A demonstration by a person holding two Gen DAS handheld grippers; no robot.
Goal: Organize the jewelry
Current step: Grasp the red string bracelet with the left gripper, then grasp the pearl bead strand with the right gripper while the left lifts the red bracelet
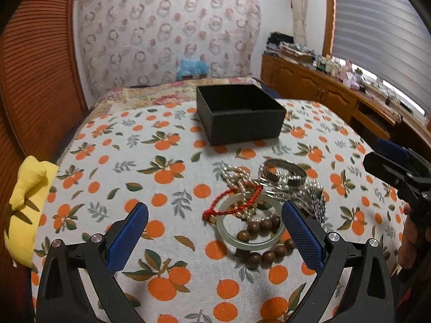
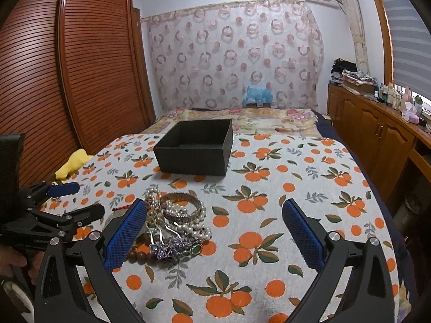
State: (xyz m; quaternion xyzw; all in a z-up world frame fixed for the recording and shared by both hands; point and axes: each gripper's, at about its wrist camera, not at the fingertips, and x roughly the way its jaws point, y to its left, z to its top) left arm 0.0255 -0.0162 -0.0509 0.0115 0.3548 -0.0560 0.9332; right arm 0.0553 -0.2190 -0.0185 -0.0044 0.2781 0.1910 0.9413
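A pile of jewelry [image 1: 269, 196] lies on the orange-print cloth [image 1: 134, 161]: a pale green bangle [image 1: 249, 243], brown wooden beads [image 1: 265, 255], a red cord [image 1: 231, 202], pearl strands [image 1: 237, 173] and a silver cuff [image 1: 282, 168]. An open, empty black box [image 1: 239, 113] stands behind it. My left gripper [image 1: 215, 238] is open, with the bangle between its fingers. My right gripper [image 2: 215, 238] is open and empty, with the pile [image 2: 177, 223] by its left finger [image 2: 125, 238]. The box [image 2: 195, 150] lies beyond.
A yellow soft toy [image 1: 27, 204] lies at the cloth's left edge. A wooden louvred wardrobe [image 2: 80, 67] stands on the left, a wooden cabinet [image 2: 377, 140] with bottles on the right. A floral bedspread [image 2: 256, 118] and a curtain [image 2: 234, 53] lie behind.
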